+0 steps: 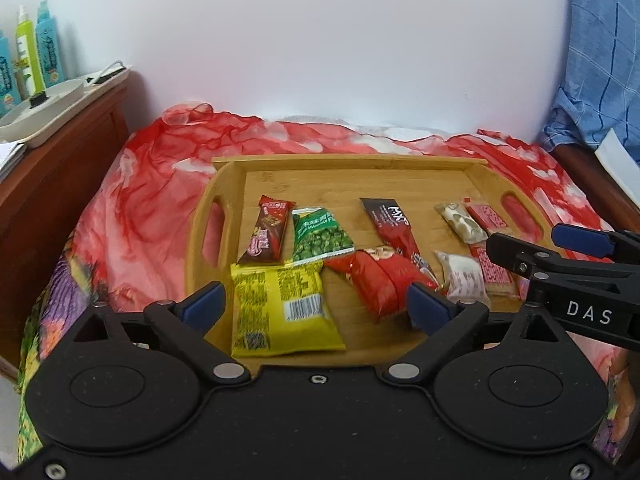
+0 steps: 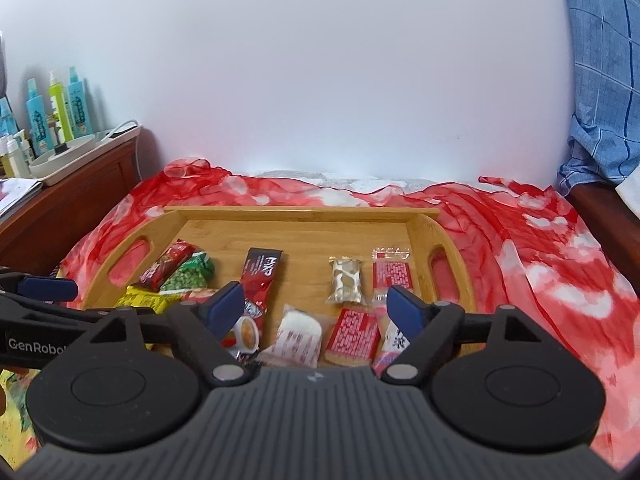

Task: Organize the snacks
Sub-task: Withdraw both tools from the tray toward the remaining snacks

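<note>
A wooden tray [image 1: 348, 164] lies on a red cloth and holds several snack packets. On its left side are a yellow packet [image 1: 280, 308], a green pea packet [image 1: 320, 234] and a brown chocolate bar [image 1: 266, 230]. A red packet [image 1: 378, 280] and a dark coffee stick [image 1: 394, 226] lie mid-tray. A beige nougat [image 2: 346, 284], a white packet [image 2: 300, 336] and red-and-white cracker packs [image 2: 354, 330] lie on the right. My left gripper [image 1: 316, 306] hangs open above the yellow and red packets, holding nothing. My right gripper [image 2: 314, 306] stands open over the white packet and crackers, also holding nothing.
The red patterned cloth [image 2: 540, 260] covers the surface around the tray. A wooden cabinet [image 1: 60, 168] at the left carries bottles [image 1: 46, 48] and a white dish. Blue checked fabric [image 1: 600, 60] hangs at the right. A white wall stands behind.
</note>
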### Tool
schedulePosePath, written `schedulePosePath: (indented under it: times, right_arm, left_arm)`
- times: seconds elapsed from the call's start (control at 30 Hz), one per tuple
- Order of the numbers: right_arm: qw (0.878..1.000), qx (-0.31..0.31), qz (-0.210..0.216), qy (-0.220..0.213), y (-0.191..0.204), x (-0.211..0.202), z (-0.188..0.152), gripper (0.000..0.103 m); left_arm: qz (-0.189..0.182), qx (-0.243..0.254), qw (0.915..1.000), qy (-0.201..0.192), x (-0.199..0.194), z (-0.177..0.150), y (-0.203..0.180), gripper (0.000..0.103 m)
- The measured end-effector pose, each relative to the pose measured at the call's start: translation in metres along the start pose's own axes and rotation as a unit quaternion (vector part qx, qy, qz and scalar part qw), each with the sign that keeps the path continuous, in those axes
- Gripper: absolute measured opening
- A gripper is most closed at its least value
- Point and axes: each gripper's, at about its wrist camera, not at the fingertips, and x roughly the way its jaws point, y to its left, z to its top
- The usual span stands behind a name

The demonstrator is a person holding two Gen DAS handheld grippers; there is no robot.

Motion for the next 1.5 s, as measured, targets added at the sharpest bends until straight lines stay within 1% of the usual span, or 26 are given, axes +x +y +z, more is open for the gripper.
schedulePosePath:
  times: [0.33,0.63,0.87,1.13,1.27,1.4,1.5]
  right_arm:
    - [1.0,0.009,0.013,0.005,0.003,-0.018,-0.019,0.091]
    - [1.0,-0.014,0.015,0.015,0.006,-0.029,-0.041,0.095]
    - [0.999,-0.039,0.017,0.029,0.008,-0.033,-0.06,0.096]
    - [0.996,-0.075,0.029,0.039,0.007,-0.037,-0.079,0.094]
    - [0.996,-0.077,0.032,0.044,0.005,-0.038,-0.084,0.093]
    - [0.995,-0.074,0.034,0.052,0.001,-0.038,-0.089,0.088]
    - [0.995,-0.076,0.033,0.054,-0.002,-0.039,-0.091,0.086]
  left_arm:
    - [-0.006,-0.003,1.0,-0.005,-0.024,-0.026,0.0,0.099]
    - [-0.012,0.003,0.9999,-0.005,-0.036,-0.055,-0.001,0.099]
    - [-0.021,0.016,0.9996,0.005,-0.038,-0.078,-0.007,0.099]
    - [-0.046,0.031,0.9981,0.025,-0.033,-0.097,-0.013,0.098]
    - [-0.057,0.043,0.997,0.029,-0.03,-0.101,-0.018,0.096]
    - [-0.06,0.06,0.9959,0.031,-0.028,-0.104,-0.025,0.094]
    - [-0.061,0.07,0.9953,0.029,-0.026,-0.105,-0.03,0.09]
